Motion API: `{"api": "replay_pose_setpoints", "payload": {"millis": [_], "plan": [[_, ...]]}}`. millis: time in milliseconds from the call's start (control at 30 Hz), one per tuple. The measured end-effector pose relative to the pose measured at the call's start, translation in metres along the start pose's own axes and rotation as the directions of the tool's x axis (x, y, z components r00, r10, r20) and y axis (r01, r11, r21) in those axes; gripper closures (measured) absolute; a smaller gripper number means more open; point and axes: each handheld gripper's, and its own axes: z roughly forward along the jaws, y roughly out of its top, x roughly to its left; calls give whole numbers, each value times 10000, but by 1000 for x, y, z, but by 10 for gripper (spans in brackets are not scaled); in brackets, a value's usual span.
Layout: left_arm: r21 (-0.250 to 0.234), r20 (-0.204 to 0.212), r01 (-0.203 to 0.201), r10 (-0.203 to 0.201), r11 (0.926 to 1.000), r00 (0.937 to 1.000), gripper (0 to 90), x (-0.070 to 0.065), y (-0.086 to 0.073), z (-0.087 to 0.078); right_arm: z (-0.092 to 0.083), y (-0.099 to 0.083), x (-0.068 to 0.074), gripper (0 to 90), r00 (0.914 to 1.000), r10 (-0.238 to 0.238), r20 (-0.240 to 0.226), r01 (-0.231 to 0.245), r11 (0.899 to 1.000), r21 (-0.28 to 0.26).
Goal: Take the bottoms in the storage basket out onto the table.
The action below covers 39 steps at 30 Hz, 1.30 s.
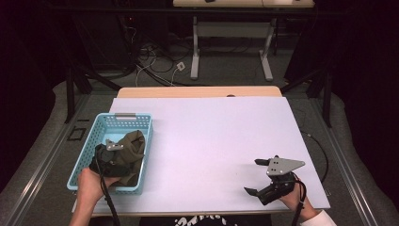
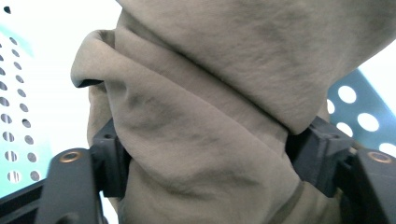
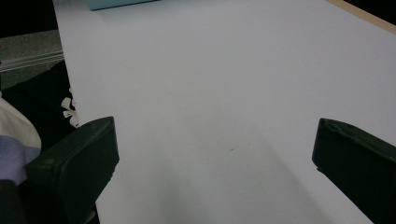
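An olive-green cloth (image 1: 129, 149) lies bunched in a light blue perforated basket (image 1: 123, 121) at the table's left. My left gripper (image 1: 113, 155) reaches into the basket and is shut on the cloth (image 2: 201, 140), whose folds bulge between the two black jaws. My right gripper (image 1: 257, 176) rests near the table's front right edge, its jaws wide apart over bare white tabletop (image 3: 224, 107) with nothing between them.
The basket's wall (image 2: 359, 112) shows behind the cloth. A corner of the basket (image 3: 116, 3) sits far across the table from the right gripper. A cable (image 1: 320, 150) runs off the table's right side. A desk and wires stand on the floor beyond.
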Motion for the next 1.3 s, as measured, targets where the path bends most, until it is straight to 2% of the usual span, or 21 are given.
{"api": "replay_pose_setpoints", "payload": {"millis": [200,433,733,1300], "plan": [[-131,110,-199,201,9997,9997,404,0,0,-2,0,0,0,2,10000,-1,3,1,10000,7],[-367,257,-167,177,9992,9995,459,3,-2,-6,0,0,0,3,10000,3,15,-3,10000,14],[-677,384,-141,167,9976,9991,476,7,-6,-12,0,0,0,3,10000,-20,32,20,10000,28],[-1282,-85,-294,285,9913,9996,486,9,-10,-18,-1,0,0,3,10000,-38,70,38,10000,11]]}}
